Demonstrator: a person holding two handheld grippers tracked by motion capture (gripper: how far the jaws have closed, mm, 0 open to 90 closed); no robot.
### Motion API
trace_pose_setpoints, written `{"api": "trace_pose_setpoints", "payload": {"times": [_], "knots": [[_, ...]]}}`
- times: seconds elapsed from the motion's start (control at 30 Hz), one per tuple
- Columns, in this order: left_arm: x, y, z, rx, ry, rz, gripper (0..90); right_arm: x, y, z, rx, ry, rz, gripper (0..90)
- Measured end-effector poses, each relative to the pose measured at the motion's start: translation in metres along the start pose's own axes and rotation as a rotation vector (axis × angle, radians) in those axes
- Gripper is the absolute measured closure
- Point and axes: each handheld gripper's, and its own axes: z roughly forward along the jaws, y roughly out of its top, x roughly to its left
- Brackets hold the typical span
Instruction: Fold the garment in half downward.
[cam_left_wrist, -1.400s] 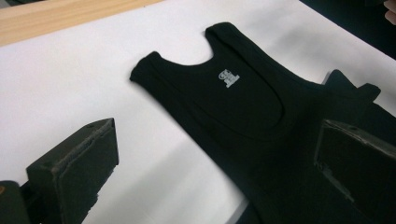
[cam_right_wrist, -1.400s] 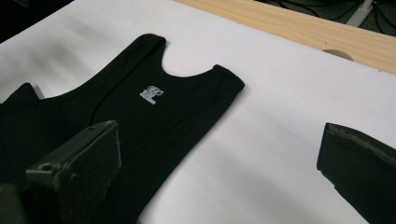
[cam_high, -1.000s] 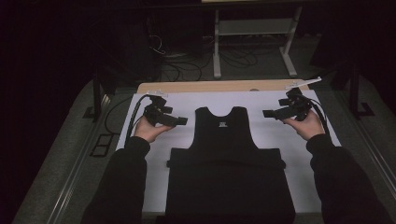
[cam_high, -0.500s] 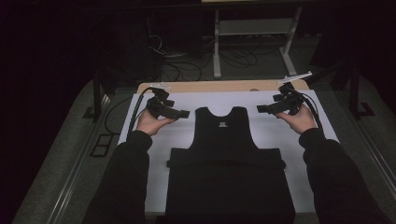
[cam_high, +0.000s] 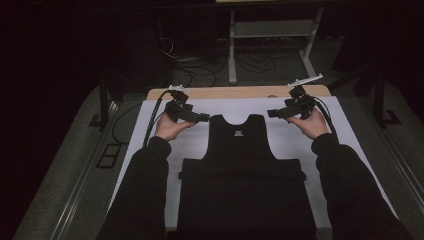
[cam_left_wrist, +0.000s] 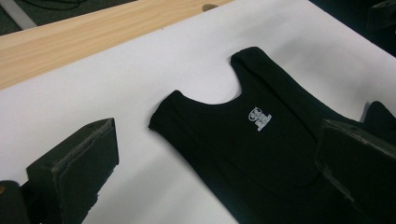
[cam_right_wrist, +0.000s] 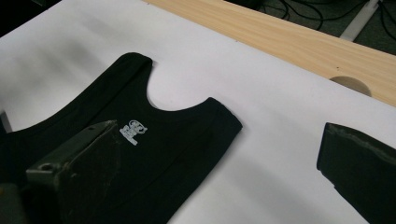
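A black sleeveless top (cam_high: 242, 165) lies flat on the white sheet (cam_high: 345, 140), neckline toward the far edge, with a small white label (cam_left_wrist: 259, 117) below the collar (cam_right_wrist: 132, 130). My left gripper (cam_high: 200, 118) hovers just left of its left shoulder strap (cam_left_wrist: 163, 114), jaws wide open with nothing between them. On the other side, my right gripper (cam_high: 274, 113) hangs beside the right strap (cam_right_wrist: 224, 116), also open and empty. Both point inward at the top. The person's dark sleeves cover the garment's lower sides.
A wooden table edge (cam_high: 240, 92) with a round hole (cam_right_wrist: 349, 85) runs behind the white sheet. Cables (cam_high: 150, 125) trail off the left side. A white metal frame (cam_high: 272, 30) and floor cables stand beyond the table in the dark.
Both grippers have moved away from me toward the far edge, and now flank the shoulder straps instead of the top's upper sides.
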Motion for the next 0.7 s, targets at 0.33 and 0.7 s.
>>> {"api": "trace_pose_setpoints", "payload": {"times": [0.33, 0.7], "knots": [[0.002, 0.0, 0.024, -0.003, -0.015, -0.026, 0.0, -0.003, -0.002, 0.016, 0.003, -0.002, 0.01, 0.0], [0.005, -0.004, 0.047, 0.017, -0.013, -0.051, 0.0, -0.005, -0.009, 0.038, 0.035, -0.001, 0.015, 0.0]]}}
